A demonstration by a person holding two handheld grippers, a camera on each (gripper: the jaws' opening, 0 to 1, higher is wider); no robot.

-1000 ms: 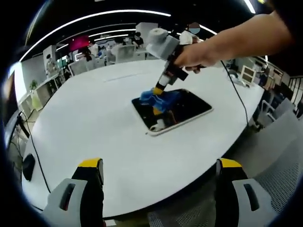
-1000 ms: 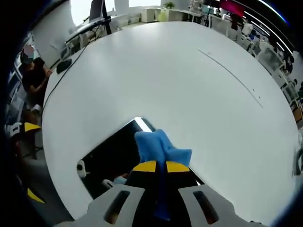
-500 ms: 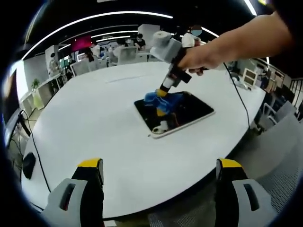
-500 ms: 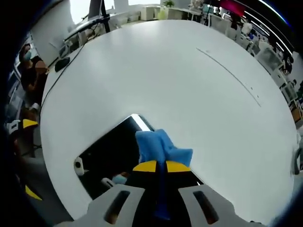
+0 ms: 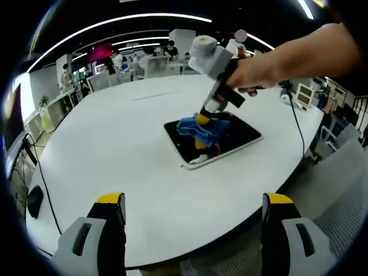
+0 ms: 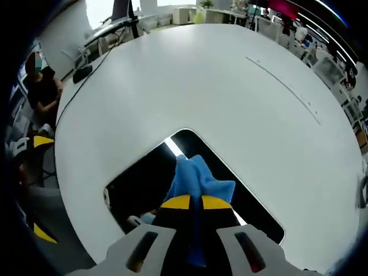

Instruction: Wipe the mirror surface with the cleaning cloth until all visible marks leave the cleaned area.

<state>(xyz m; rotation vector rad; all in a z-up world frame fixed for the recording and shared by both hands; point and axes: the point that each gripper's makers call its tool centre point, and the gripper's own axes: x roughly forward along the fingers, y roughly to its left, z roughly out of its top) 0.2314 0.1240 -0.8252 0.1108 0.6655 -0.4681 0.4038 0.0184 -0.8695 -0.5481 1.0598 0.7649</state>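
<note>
Two tongs: right gripper (image 6: 194, 202) clamps the soft blue cloth (image 6: 195, 179), bunched at six o'clock, against the fragile-looking mirror (image 6: 144, 178); left gripper (image 5: 192, 204) hangs apart.

The mirror (image 5: 221, 137) lies flat on the bench (image 5: 115, 155), toward its right, near edge. The cloth (image 5: 198, 126) sits on the mirror's left part, under the right tool (image 5: 202, 119). The left tool (image 5: 192, 230) hangs near, off the bench.

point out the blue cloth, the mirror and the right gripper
blue cloth (image 6: 194, 177), right gripper view, bunched middle
mirror (image 6: 144, 175), right gripper view, bare dark glass
right gripper (image 5: 203, 119), left gripper view, yellow tips
</note>
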